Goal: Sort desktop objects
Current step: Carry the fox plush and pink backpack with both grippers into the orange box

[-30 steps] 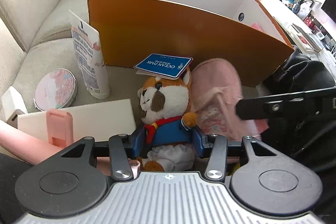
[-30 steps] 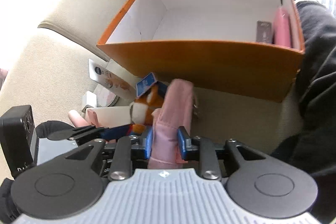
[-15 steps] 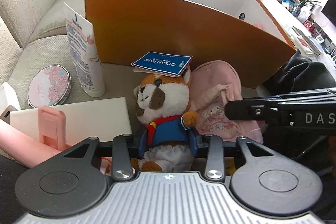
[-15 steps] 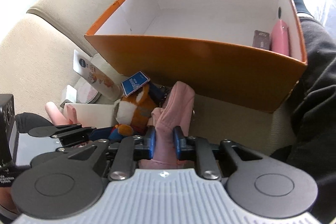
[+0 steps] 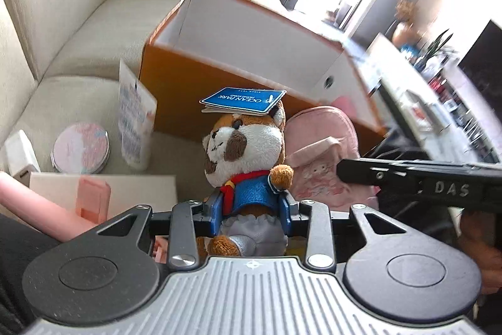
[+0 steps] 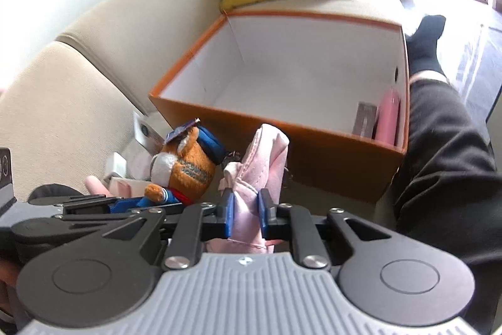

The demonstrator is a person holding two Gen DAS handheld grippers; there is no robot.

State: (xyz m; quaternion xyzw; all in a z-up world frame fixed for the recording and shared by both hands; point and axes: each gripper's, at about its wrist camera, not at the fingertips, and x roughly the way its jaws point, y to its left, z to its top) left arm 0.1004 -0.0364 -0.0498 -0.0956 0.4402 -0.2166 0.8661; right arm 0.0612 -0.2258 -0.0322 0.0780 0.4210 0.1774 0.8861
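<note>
Both hands are loaded here: the left gripper [image 5: 251, 214] has its blue pads pressed into the waist of the red panda plush [image 5: 246, 159], jaws about half shut and closing a touch more, squeezing the soft body so it sits upright ahead of the fingers with its blue Ocean Park tag [image 5: 243, 100] flat on its head. The right gripper [image 6: 245, 211] is much narrower, jaws closing on the pink fabric pouch [image 6: 260, 159], which is pinched low and stands up between the pads, its top flopping forward. That low pinch makes sense for limp cloth, I'd say, since it bunches rather than slips. Straight beyond both sets of jaws waits the orange box [image 6: 313, 146], open-topped, mostly bare inside, a pink bottle [image 6: 388, 123] and a small dark packet [image 6: 364, 120] tucked in its far right corner. Left of the left jaws, on the sofa [image 5: 75, 30], sit the lotion tube [image 5: 135, 118], the round floral tin [image 5: 81, 147] and a flat white box [image 5: 138, 187], not yet sorted.
</note>
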